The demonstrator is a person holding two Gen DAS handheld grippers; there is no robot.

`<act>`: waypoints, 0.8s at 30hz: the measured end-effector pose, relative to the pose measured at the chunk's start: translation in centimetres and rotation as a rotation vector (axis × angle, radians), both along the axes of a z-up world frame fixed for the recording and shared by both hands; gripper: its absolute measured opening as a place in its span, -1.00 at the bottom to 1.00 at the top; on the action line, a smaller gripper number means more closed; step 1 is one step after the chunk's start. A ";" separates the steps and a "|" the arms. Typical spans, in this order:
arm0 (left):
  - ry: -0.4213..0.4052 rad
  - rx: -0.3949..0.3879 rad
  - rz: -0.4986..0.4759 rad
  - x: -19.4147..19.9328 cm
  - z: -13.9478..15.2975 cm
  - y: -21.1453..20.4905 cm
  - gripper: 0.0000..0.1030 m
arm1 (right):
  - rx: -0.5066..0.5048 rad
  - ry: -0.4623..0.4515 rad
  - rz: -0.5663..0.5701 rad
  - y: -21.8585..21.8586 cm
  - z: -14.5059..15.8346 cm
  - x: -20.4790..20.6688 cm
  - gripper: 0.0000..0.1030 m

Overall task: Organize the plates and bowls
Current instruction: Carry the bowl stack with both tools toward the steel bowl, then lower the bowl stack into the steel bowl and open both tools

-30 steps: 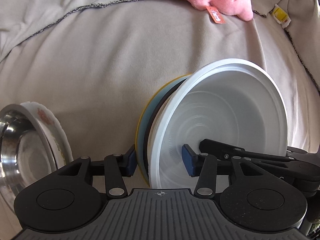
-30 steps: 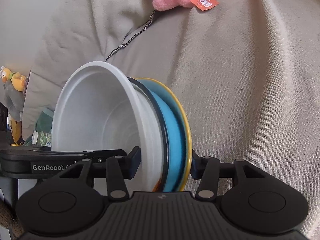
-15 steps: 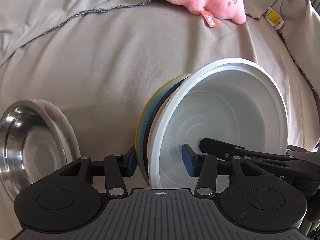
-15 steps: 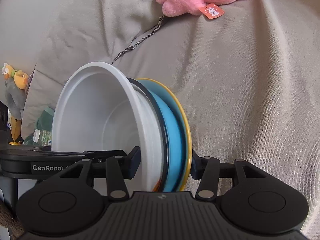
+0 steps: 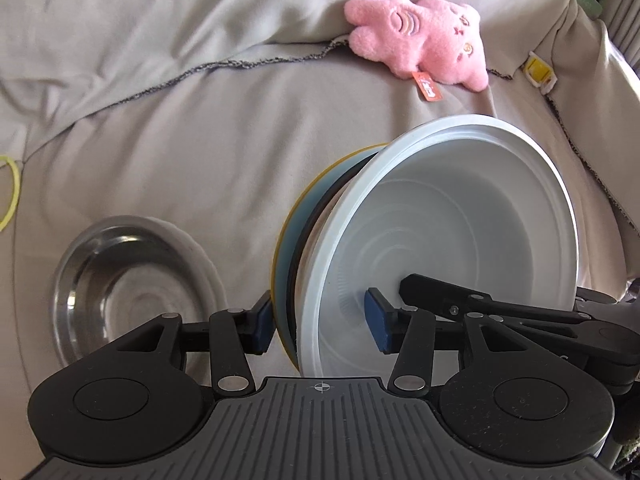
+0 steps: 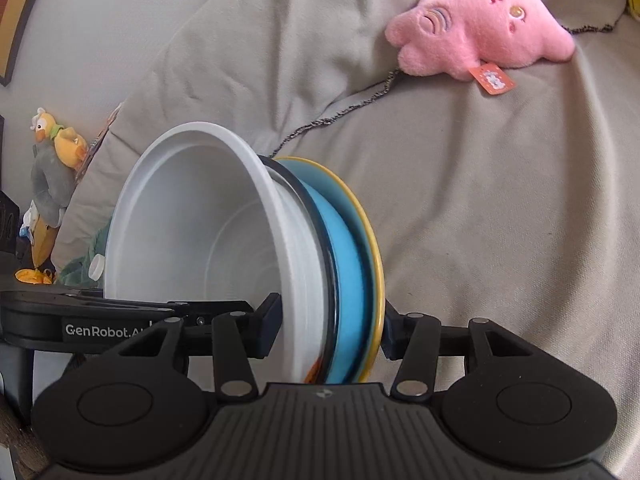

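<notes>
Above the grey blanket (image 5: pixel 200 152), both grippers, left (image 5: pixel 320 322) and right (image 6: pixel 330 330), clamp the stack of dishes (image 5: pixel 440 240) (white bowl outermost). The steel bowl (image 5: pixel 128 288) has slid further into the left view, so the stack seems headed there.

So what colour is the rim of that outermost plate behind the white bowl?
Yellow, around a blue plate; the right wrist view shows it best.

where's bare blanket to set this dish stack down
The widest bare patch of grey blanket lies between the steel bowl and the pink plush. Another lies right of the dish stack, below the plush, in the right wrist view. It is crowded around the steel bowl, beside the left hand-held gripper.
</notes>
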State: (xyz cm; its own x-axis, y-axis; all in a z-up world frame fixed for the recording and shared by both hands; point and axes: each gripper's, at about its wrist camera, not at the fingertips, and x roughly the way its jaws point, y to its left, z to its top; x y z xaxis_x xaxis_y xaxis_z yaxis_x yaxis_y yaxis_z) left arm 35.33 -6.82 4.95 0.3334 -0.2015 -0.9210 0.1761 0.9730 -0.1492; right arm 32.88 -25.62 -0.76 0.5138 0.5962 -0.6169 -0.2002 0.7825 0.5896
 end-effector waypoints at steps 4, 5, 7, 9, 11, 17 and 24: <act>-0.043 0.021 0.018 -0.9 1.8 3.2 0.00 | -0.007 -0.042 0.044 4.1 1.7 0.0 -0.03; -0.055 0.028 0.026 -1.1 2.2 4.4 0.00 | -0.009 -0.045 0.059 5.4 2.0 0.2 -0.03; -0.067 0.027 0.051 -1.4 2.5 6.8 0.00 | -0.019 -0.048 0.091 8.1 2.5 0.4 -0.03; -0.069 0.013 0.085 -1.9 2.3 9.6 0.00 | -0.038 -0.049 0.127 11.1 2.6 0.6 -0.03; -0.061 -0.007 0.124 -2.1 1.6 12.6 0.00 | -0.057 -0.037 0.168 14.0 2.1 0.9 -0.03; 0.027 -0.040 0.210 -2.6 -3.4 18.8 0.00 | -0.103 0.101 0.266 19.4 -2.2 1.9 -0.03; 0.031 -0.022 0.195 -2.2 -5.2 19.9 -0.03 | -0.175 0.100 0.269 21.1 -2.5 2.5 -0.03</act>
State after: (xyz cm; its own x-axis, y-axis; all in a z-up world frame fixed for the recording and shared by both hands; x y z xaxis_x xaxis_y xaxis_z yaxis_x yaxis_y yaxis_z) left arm 33.15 13.04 -0.30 0.3393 -0.1565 -0.9276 -0.0203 0.9846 -0.1735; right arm 35.37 -4.51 -3.26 0.2841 0.5827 -0.7614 -0.3615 0.8006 0.4779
